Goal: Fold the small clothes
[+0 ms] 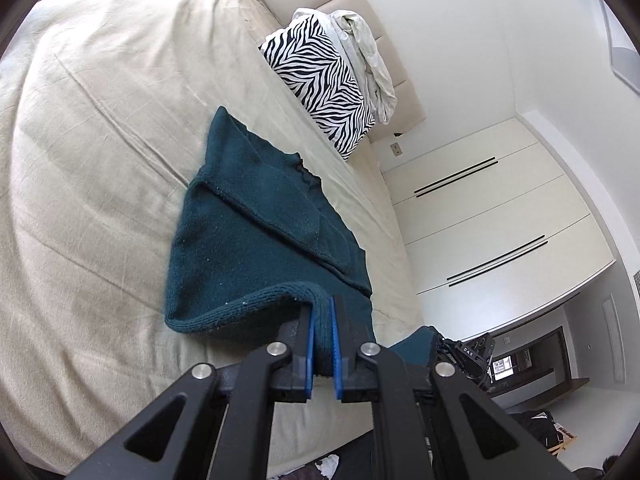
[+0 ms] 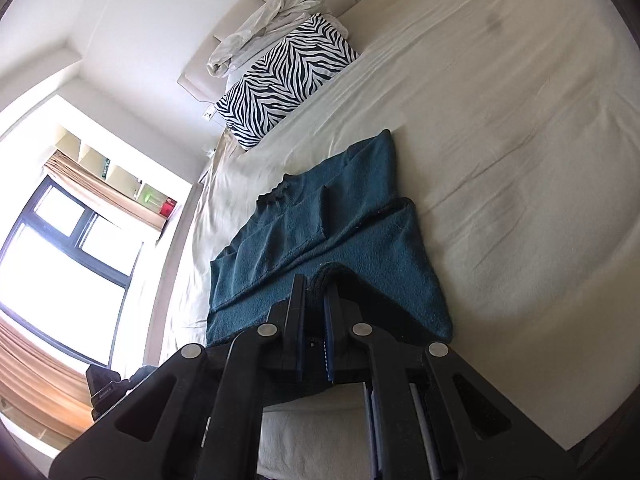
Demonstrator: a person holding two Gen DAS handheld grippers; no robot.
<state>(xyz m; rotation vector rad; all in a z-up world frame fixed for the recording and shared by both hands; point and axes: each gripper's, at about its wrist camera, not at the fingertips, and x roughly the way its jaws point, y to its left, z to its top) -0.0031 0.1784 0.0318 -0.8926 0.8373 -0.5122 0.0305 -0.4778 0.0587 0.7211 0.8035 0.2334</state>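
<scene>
A dark teal knit sweater lies on the beige bed sheet, its sleeves folded in across the body. My left gripper is shut on the sweater's ribbed bottom hem and lifts that edge off the sheet. In the right wrist view the sweater stretches away toward the pillow. My right gripper is shut on another part of the bottom hem, which bulges between the blue pads. The other gripper shows at the right edge of the left wrist view.
A zebra-print pillow and a crumpled white cloth lie at the head of the bed against the padded headboard. White wardrobe doors stand beside the bed. A window with curtains is on the other side.
</scene>
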